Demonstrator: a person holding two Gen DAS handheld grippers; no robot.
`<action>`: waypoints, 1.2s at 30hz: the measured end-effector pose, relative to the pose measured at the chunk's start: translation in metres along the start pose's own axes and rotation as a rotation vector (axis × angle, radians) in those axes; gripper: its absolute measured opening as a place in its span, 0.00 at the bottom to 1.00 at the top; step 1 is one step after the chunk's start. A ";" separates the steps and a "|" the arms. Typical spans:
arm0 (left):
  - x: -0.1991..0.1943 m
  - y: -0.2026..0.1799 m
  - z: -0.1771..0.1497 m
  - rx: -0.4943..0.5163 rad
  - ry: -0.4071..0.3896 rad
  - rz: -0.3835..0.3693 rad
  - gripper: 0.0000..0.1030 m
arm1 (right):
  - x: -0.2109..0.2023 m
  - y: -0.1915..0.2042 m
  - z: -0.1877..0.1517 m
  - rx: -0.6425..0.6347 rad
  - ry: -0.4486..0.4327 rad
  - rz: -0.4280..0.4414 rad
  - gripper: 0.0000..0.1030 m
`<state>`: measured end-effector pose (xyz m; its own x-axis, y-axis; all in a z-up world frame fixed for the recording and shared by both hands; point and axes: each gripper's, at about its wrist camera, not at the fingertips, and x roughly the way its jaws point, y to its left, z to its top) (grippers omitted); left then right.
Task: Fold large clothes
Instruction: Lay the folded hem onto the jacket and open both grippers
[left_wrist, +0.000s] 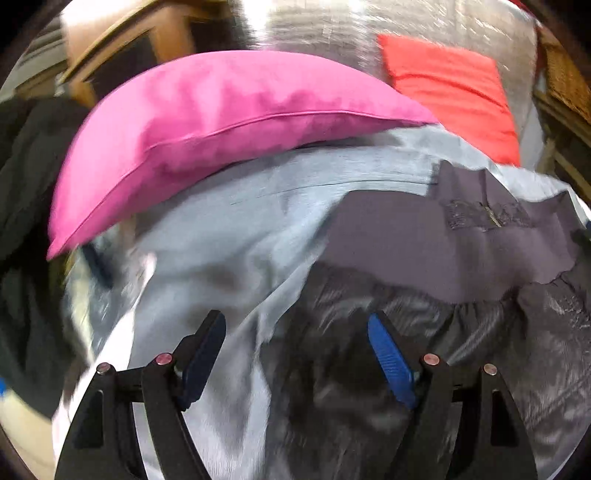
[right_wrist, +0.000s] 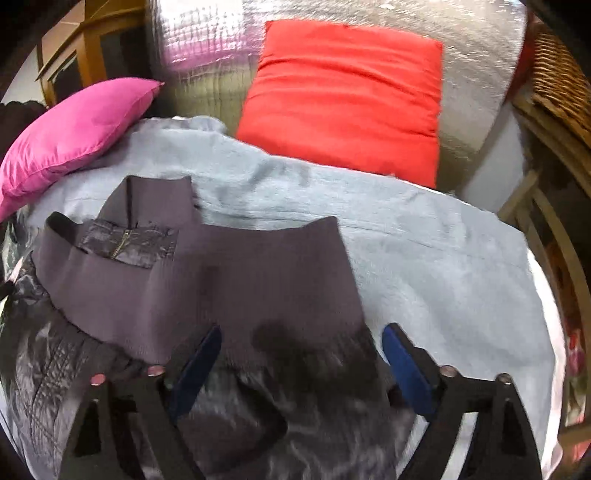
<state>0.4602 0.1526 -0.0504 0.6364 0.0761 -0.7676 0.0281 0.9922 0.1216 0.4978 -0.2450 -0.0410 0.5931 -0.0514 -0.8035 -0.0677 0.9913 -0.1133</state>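
A dark quilted jacket with a grey ribbed knit hem (right_wrist: 207, 280) lies on a pale blue bedspread (right_wrist: 424, 258), its zip end (near the hem's left part) toward the cushions. Behind it, a pink velvet cushion (right_wrist: 70, 133) rests on the spread's left edge. A red fabric cushion (right_wrist: 347, 99) lies further right, against a silver quilted backrest (right_wrist: 476, 66).

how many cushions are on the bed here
2. A pink cushion lies at the far left, its edge resting on the light blue cover. A red cushion sits further right against the silvery backing. Others could be hidden outside the views.
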 end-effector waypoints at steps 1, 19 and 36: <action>0.005 -0.003 0.006 0.016 0.009 0.005 0.78 | 0.007 0.000 0.003 -0.012 0.021 0.001 0.72; 0.051 -0.007 0.022 -0.149 0.152 -0.013 0.22 | 0.032 -0.046 0.010 0.203 0.005 0.017 0.17; -0.068 0.042 -0.032 -0.381 -0.025 -0.069 0.62 | -0.079 -0.070 -0.031 0.408 -0.154 0.256 0.88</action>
<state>0.3935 0.1921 -0.0129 0.6617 0.0097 -0.7497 -0.2138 0.9608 -0.1763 0.4308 -0.3141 0.0128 0.7121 0.1872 -0.6766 0.0744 0.9383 0.3378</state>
